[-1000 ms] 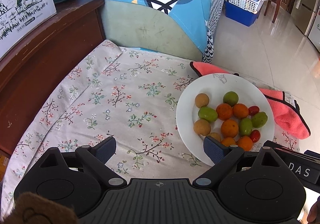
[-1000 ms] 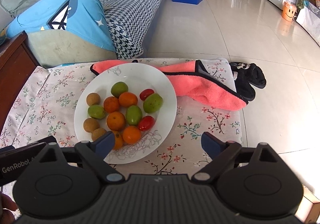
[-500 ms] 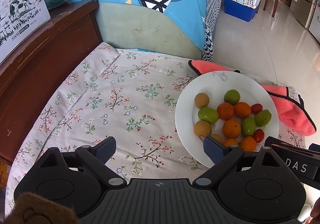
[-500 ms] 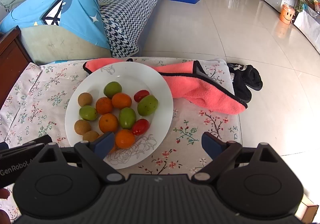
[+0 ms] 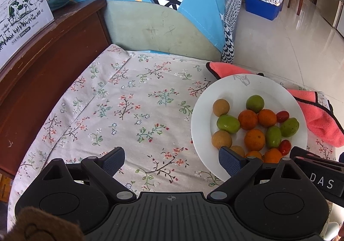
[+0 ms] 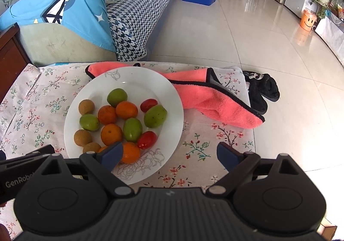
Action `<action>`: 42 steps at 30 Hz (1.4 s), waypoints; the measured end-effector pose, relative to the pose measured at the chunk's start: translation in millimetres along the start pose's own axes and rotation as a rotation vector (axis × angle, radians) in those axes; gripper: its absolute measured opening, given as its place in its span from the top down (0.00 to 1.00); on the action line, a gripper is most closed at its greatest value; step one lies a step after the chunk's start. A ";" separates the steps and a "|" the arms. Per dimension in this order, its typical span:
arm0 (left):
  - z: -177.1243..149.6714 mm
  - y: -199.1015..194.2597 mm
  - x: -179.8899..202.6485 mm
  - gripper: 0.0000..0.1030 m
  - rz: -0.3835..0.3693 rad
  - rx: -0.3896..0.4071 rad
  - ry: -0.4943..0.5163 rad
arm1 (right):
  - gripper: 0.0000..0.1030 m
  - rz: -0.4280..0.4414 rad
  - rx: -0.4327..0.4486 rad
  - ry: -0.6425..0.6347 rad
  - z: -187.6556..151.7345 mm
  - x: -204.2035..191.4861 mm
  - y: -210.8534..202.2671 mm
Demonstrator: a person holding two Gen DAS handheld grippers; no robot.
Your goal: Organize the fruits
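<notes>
A white plate (image 5: 200, 124) (image 6: 169, 92) sits on the floral tablecloth and holds several small fruits: orange citrus (image 6: 111, 131), green fruits (image 6: 132, 129), red tomatoes (image 6: 147, 139) and brown round fruits (image 6: 86, 107). My left gripper (image 5: 172, 161) is open and empty above the cloth, its right finger over the plate's near-left edge. My right gripper (image 6: 169, 156) is open and empty, its left finger over the plate's near fruits.
A pink towel (image 6: 215, 99) lies behind and right of the plate. A dark wooden cabinet (image 5: 43, 64) borders the table's left side. A sofa with a blue cover (image 5: 163, 10) stands behind. Black slippers (image 6: 261, 90) lie on the floor at the right.
Both grippers have drifted slightly; the plate sits a little lower and nearer in both views. Both stay open and empty.
</notes>
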State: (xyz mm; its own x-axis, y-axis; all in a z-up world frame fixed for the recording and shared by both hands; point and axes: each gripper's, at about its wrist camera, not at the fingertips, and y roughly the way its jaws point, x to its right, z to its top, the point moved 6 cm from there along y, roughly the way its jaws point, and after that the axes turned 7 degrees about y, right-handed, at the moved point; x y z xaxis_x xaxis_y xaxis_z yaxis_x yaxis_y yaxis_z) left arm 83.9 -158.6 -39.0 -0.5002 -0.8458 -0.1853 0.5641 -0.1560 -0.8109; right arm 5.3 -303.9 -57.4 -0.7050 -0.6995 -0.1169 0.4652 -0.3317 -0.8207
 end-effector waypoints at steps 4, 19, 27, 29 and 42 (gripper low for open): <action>0.6 2.4 -0.6 0.07 0.016 -0.003 0.005 | 0.09 -0.003 -0.001 -0.010 0.1 -2.2 1.5; -0.2 9.6 0.9 0.07 0.032 -0.020 0.012 | 0.09 -0.023 -0.001 -0.030 -0.5 -5.7 7.4; -2.0 10.6 1.3 0.08 0.036 -0.024 0.015 | 0.09 -0.025 0.002 -0.042 -1.4 -7.1 7.2; -2.2 10.4 1.2 0.08 0.038 -0.023 0.017 | 0.09 -0.023 0.002 -0.044 -1.7 -7.3 7.6; -2.1 9.9 0.7 0.08 0.041 -0.022 0.017 | 0.09 -0.018 0.002 -0.042 -2.3 -7.7 8.1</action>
State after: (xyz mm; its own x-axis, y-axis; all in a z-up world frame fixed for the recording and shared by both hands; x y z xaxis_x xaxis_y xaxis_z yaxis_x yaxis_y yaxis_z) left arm 87.8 -159.7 -48.2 -0.4886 -0.8422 -0.2279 0.5696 -0.1100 -0.8145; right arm 13.3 -299.7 -64.5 -0.6903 -0.7193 -0.0781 0.4533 -0.3457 -0.8216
